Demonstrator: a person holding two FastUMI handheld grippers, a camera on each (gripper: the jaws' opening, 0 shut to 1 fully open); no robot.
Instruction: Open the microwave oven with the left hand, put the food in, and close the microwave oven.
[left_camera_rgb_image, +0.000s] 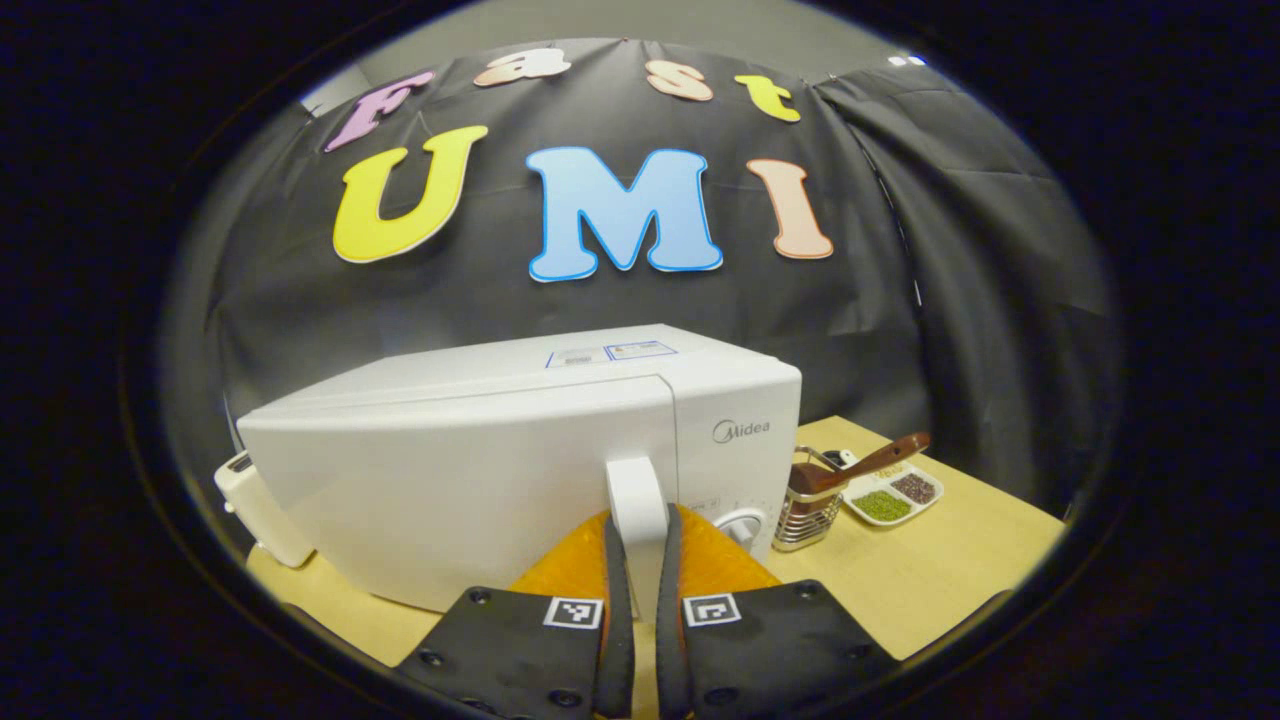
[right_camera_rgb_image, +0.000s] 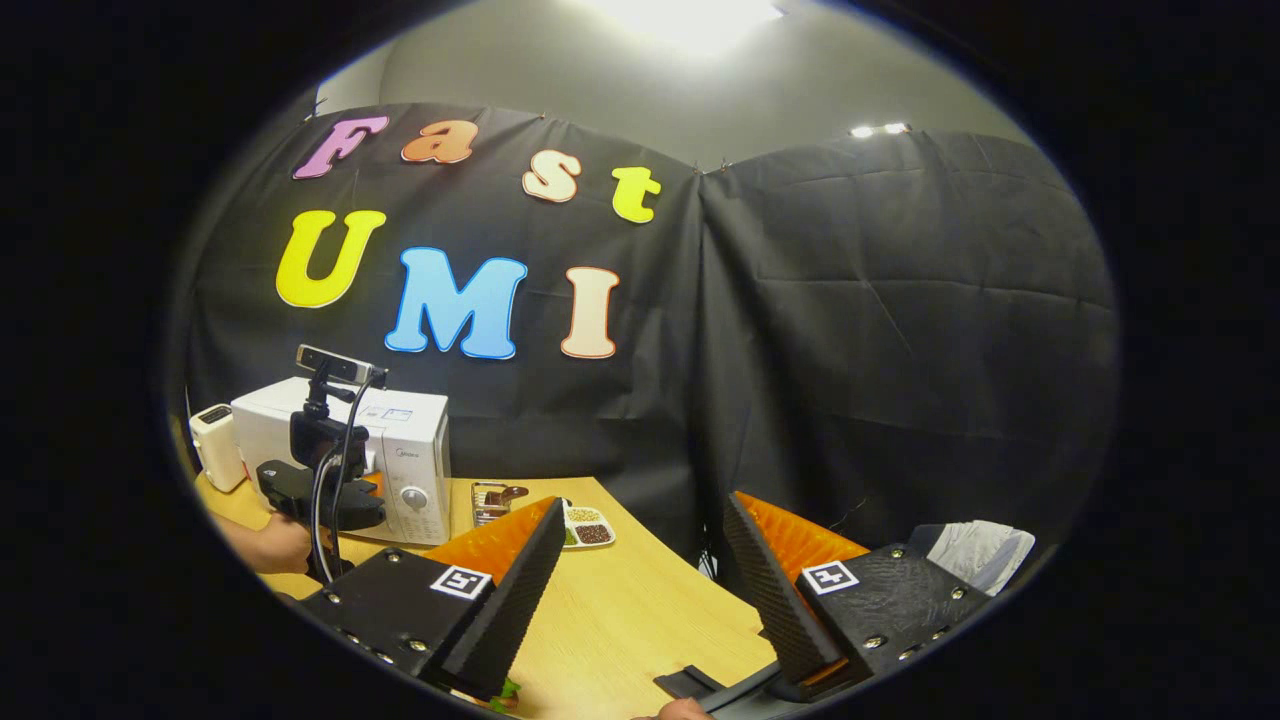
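Upright door handle (left_camera_rgb_image: 636, 500) between left tongs (left_camera_rgb_image: 640, 575)

Evenly lit, sharp fisheye pictures with bent edges; a ceiling light (right_camera_rgb_image: 690, 15) glares white overhead in the right gripper view.

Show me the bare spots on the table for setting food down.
Free: the table between the dish and the right tongs, out to its front edge. Crowded: beside the microwave, where the metal holder and dish sit close together.
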